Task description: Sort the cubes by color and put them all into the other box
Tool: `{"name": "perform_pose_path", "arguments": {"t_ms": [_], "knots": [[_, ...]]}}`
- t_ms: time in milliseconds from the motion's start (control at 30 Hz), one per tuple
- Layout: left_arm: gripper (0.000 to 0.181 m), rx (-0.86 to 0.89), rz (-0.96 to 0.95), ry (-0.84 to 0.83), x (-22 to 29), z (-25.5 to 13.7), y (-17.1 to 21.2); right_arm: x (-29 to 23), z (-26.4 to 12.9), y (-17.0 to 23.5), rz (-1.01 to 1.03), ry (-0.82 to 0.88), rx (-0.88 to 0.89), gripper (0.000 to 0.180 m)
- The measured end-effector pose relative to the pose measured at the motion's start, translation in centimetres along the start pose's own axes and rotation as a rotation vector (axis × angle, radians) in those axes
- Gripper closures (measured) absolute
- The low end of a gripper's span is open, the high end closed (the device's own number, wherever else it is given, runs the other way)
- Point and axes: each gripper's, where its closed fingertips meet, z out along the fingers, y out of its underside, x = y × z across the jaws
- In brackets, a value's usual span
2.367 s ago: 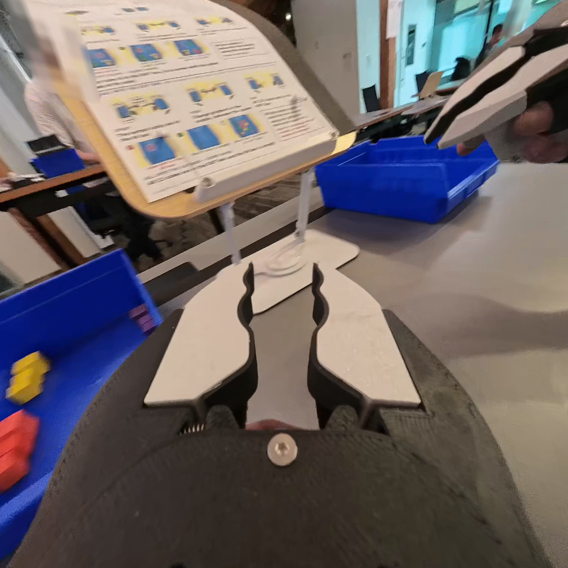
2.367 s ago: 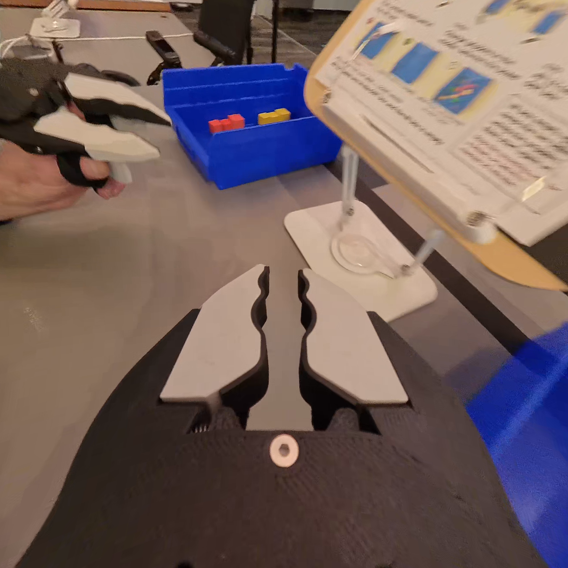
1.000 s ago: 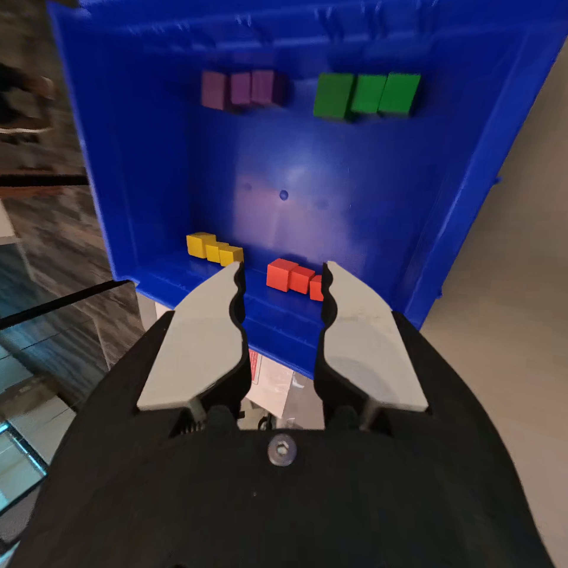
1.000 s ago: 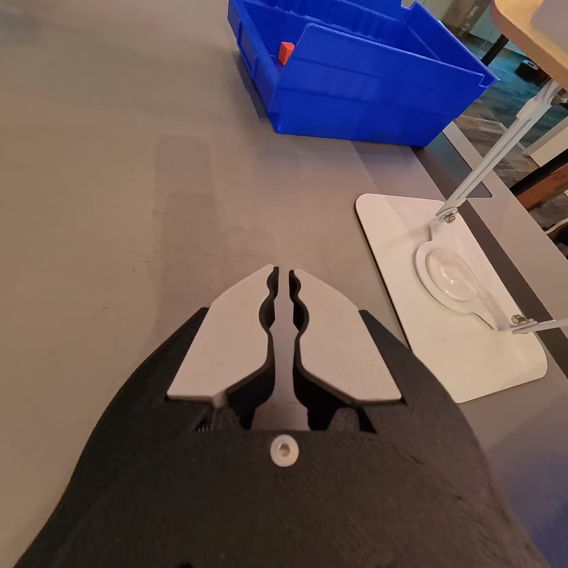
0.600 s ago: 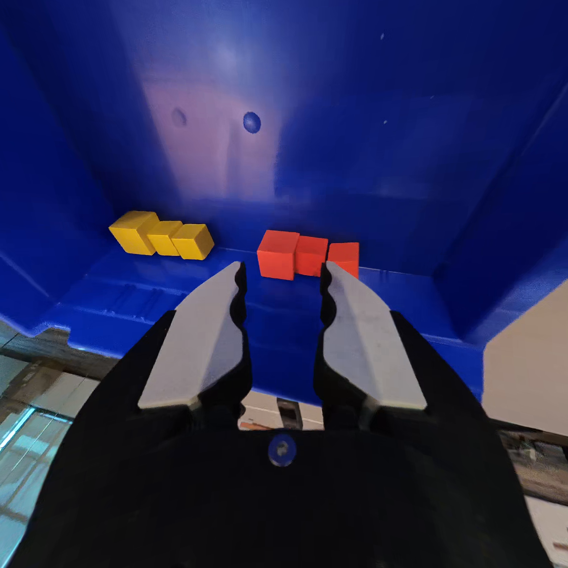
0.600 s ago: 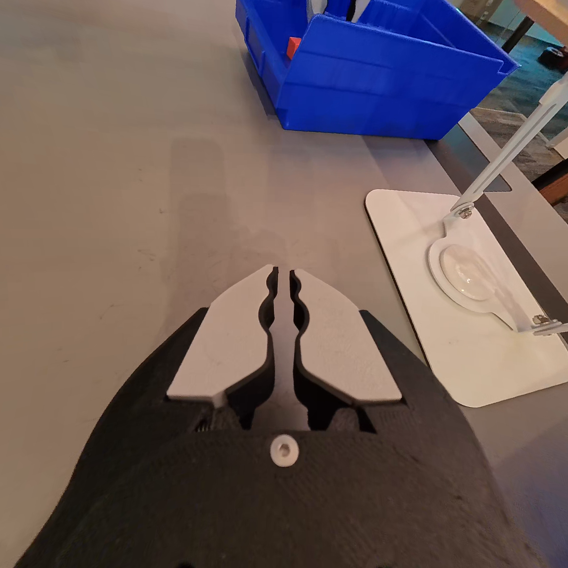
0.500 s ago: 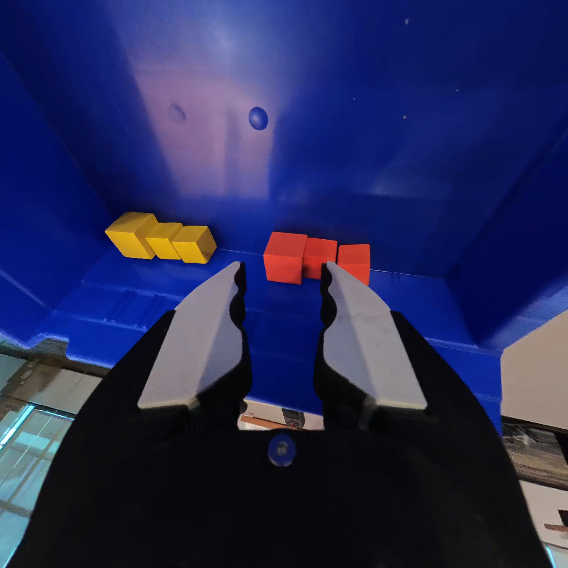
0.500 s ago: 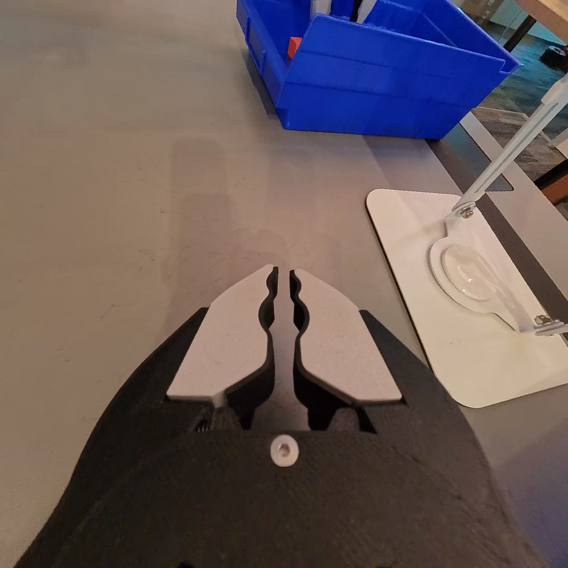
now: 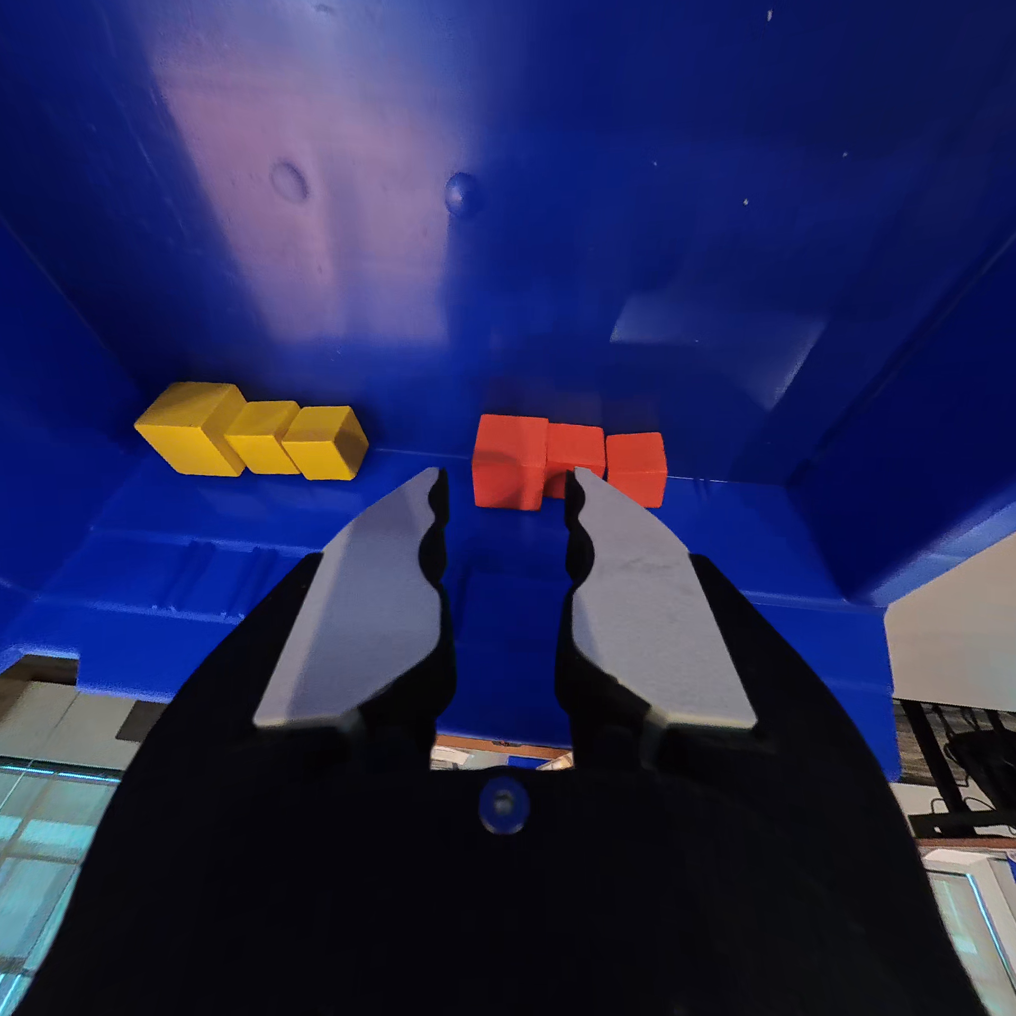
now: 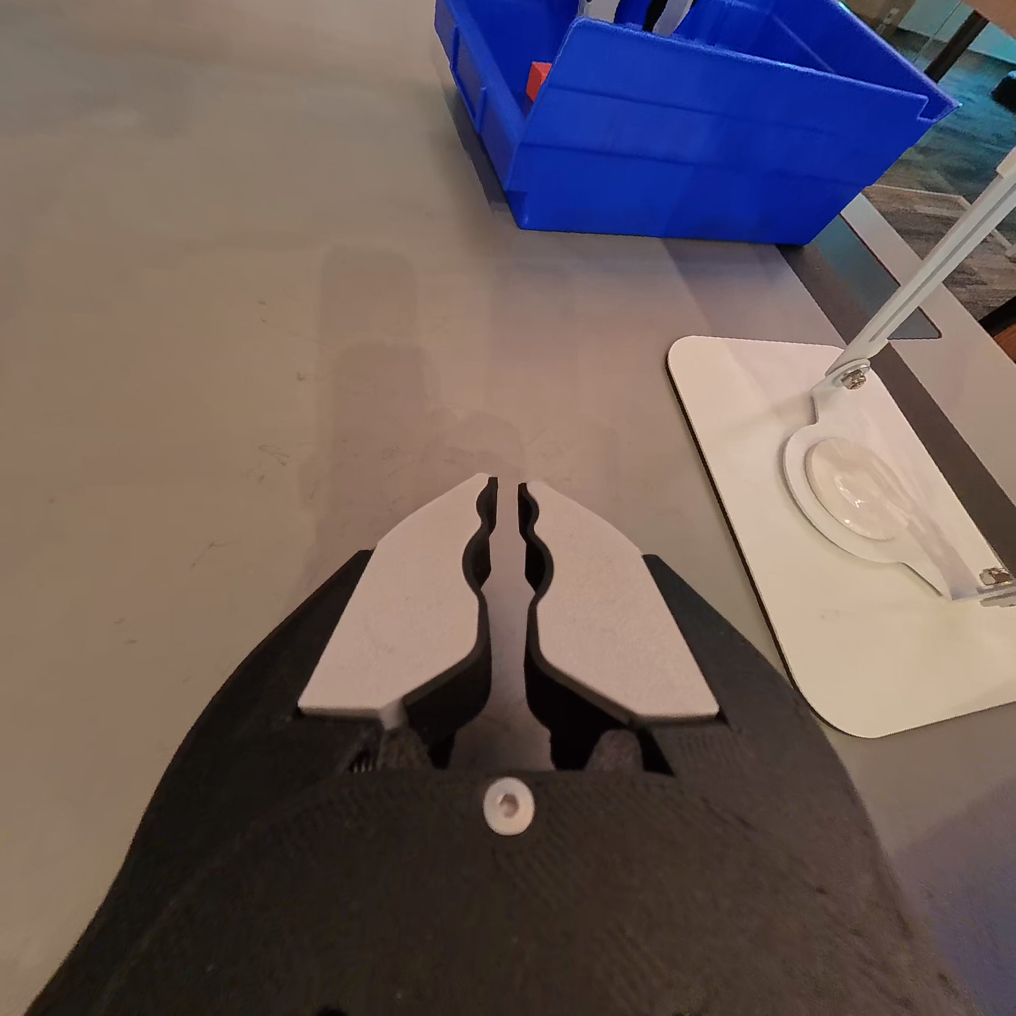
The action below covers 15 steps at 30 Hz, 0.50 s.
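In the left wrist view my left gripper [image 9: 501,477] is open and empty inside a blue box [image 9: 550,192], its fingertips just short of a row of three red cubes [image 9: 508,462]. Three yellow cubes [image 9: 258,437] lie in a row to the left, against the same near wall. In the right wrist view my right gripper [image 10: 507,482] hovers low over the grey table, jaws nearly together and holding nothing. The same blue box [image 10: 687,148] stands ahead of it, with one red cube [image 10: 539,74] showing inside and the left gripper's fingers [image 10: 602,8] dipping in at the top edge.
A white stand base [image 10: 797,522] with a slanted white rod [image 10: 934,258] sits on the table to the right of my right gripper. The grey table [image 10: 220,275] spreads to the left. The table's dark edge [image 10: 901,330] runs along the right. Across from one pair of fingers to the other is roughly 40 cm.
My left gripper swung from the stand to the blue box and dropped in toward the red cubes, which now sit closer to its fingertips. My right gripper narrowed and has stayed low over the table.
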Motion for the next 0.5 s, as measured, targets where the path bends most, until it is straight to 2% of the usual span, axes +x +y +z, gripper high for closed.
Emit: {"name": "perform_pose_path", "arguments": {"t_ms": [200,367,500], "knots": [[0.151,-0.025,0.000,0.039,0.09,0.44,-0.07,-0.11,0.04,0.01,-0.001,-0.005,-0.002,0.173],[0.145,-0.053,-0.001,0.066,-0.09,0.59,0.03,-0.18,0.04,-0.04,-0.002,-0.008,-0.001,0.173],[0.147,-0.092,0.008,0.075,-0.28,0.75,0.31,-0.25,0.10,0.00,0.000,-0.014,-0.003,0.173]]}}
